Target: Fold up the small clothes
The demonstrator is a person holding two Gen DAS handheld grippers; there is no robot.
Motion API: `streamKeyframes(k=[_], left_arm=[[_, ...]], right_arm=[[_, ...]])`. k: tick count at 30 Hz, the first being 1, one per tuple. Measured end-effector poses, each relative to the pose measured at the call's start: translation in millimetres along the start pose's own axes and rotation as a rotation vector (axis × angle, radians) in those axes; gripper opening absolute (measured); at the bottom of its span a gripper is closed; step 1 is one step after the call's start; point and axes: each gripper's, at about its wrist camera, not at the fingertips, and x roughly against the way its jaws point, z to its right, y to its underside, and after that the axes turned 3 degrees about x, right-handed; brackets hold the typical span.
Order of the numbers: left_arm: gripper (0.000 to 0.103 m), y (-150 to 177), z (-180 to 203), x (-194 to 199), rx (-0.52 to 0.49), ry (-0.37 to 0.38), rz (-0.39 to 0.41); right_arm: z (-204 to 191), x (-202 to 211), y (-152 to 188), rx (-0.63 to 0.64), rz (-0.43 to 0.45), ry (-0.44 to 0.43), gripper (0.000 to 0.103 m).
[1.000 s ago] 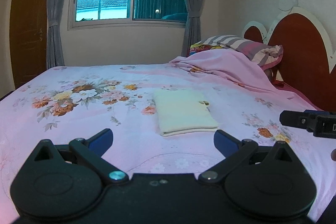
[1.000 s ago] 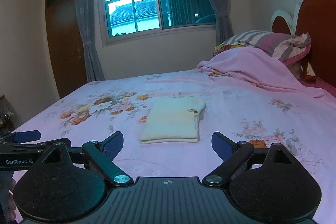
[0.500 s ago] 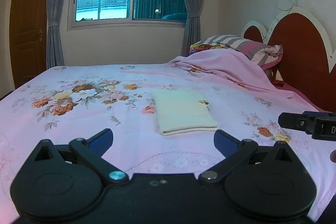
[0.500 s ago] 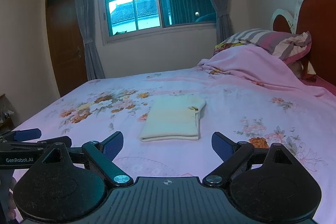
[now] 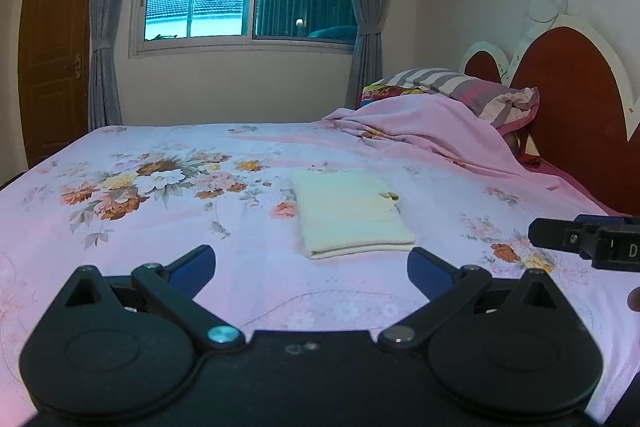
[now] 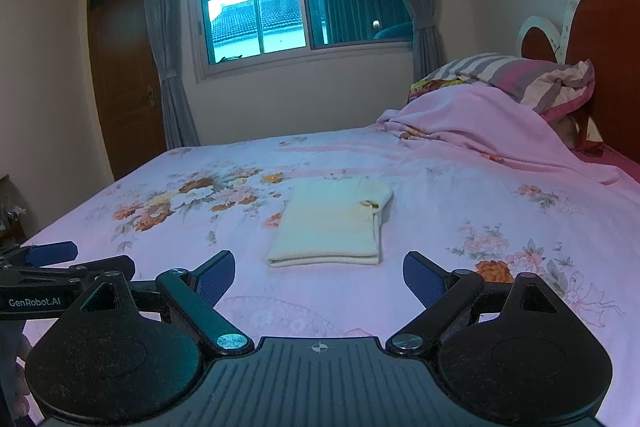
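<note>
The pale yellow garment (image 5: 352, 217) lies flat on the floral bed sheet (image 5: 160, 227) in a neat rectangular packet, layered edges toward the cameras, so the folding looks finished for this piece. The left tongs (image 5: 311, 261) and right tongs (image 6: 319, 271) both stand spread wide, empty, held back just short of the cloth. No other unfolded clothing shows; perhaps only a final tidy or putting away remains
</note>
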Motion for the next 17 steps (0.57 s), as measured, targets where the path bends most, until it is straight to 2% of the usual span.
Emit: streamKeyframes(k=[11, 14, 17], left_arm=[[0.101, 1.4, -1.1, -2.8, -0.008, 0.018, 0.008], [0.100, 3.3, -1.5, -2.8, 0.004, 0.044, -0.011], [0.102, 4.9, -0.9, -0.1, 0.019, 0.058, 0.006]], right_arm=[[-1.2, -5.3, 3.3, -0.002, -0.014, 0.003, 0.090], [-1.7, -5.9, 4.3, -0.002, -0.017, 0.004, 0.090], [-2.7, -6.8, 4.8, -0.001, -0.018, 0.005, 0.090]])
